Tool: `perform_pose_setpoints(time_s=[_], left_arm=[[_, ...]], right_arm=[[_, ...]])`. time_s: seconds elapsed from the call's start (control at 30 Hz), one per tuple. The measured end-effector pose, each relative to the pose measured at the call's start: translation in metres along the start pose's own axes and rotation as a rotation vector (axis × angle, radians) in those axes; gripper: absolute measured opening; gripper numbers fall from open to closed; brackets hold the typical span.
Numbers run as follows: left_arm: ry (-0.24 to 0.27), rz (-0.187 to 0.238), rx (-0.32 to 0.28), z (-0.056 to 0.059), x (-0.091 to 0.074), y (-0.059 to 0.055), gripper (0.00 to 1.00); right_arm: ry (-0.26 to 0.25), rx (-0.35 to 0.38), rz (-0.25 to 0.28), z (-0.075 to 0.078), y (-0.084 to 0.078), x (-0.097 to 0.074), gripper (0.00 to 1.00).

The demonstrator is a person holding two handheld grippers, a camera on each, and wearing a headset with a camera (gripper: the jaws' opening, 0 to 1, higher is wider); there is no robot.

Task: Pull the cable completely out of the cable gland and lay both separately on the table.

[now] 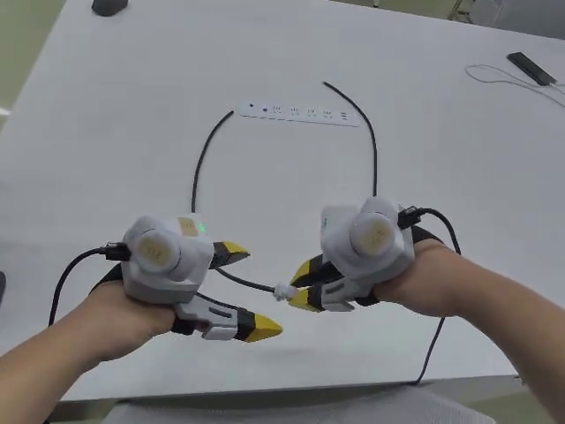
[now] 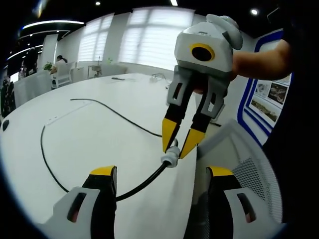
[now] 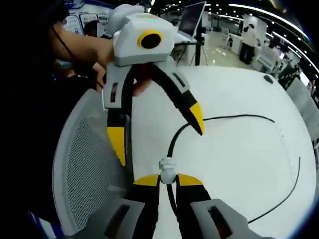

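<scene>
Head view, stock listed by size, positions taken from the power strip (image 1: 300, 113):

- Table (image 1: 132, 132): white, carries the strip on its far half.
- Cable (image 1: 196, 177): black and long. It curves past both ends of the power strip and runs to its near side, where it is threaded through the gland.
- Right gripper (image 1: 298, 287): well to the near side of the power strip, jaws drawn to a narrow gap and pinching the cable gland (image 1: 284, 291) at their tips.
- Left gripper (image 1: 252, 291): also on the near side of the power strip, jaws spread wide and gripping nothing. The cable passes between them untouched.
- Cable gland: small and white, well apart from the power strip. Its long axis follows the cable, roughly parallel to the strip's length, and its mouth faces the left gripper.

Handling note (judgement): close the left jaws on the cable just beside the gland, then draw straight along the gland's axis while the right grip holds firm. A sideways pull would likely kink the cable at the mouth. Re-gripping is probably needed, given the length left to pass
</scene>
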State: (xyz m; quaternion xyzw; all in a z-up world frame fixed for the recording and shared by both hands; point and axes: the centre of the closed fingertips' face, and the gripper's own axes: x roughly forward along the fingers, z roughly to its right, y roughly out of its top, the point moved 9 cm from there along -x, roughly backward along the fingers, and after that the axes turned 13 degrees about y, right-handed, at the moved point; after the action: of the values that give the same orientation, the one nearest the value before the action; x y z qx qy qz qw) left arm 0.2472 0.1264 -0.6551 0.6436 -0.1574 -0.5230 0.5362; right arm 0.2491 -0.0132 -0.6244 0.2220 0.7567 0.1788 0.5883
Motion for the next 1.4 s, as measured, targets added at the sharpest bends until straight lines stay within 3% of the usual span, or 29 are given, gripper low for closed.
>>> perform_pose_setpoints(time_s=[0.13,0.4,0.63,0.93,1.07,1.4], left_arm=[[-0.030,-0.007,0.052,0.004,0.006,0.000,0.66],[-0.061,0.027,0.052,0.006,0.011,-0.003,0.51],[-0.104,0.024,0.048,0.011,0.013,-0.007,0.33],[-0.116,0.048,0.044,0.014,0.015,-0.002,0.25],[-0.111,0.058,0.025,0.013,0.015,0.000,0.26],[-0.132,0.047,0.039,0.015,0.018,-0.002,0.18]], right_arm=[[0.003,-0.049,-0.014,-0.004,0.000,-0.001,0.06],[-0.018,-0.084,-0.019,-0.007,0.001,-0.001,0.06],[-0.022,-0.093,-0.035,-0.009,-0.002,0.001,0.06],[-0.019,-0.102,-0.025,-0.010,-0.004,0.000,0.06],[-0.012,-0.103,-0.023,-0.011,-0.005,0.001,0.07],[-0.011,-0.124,-0.021,-0.010,-0.005,0.001,0.07]])
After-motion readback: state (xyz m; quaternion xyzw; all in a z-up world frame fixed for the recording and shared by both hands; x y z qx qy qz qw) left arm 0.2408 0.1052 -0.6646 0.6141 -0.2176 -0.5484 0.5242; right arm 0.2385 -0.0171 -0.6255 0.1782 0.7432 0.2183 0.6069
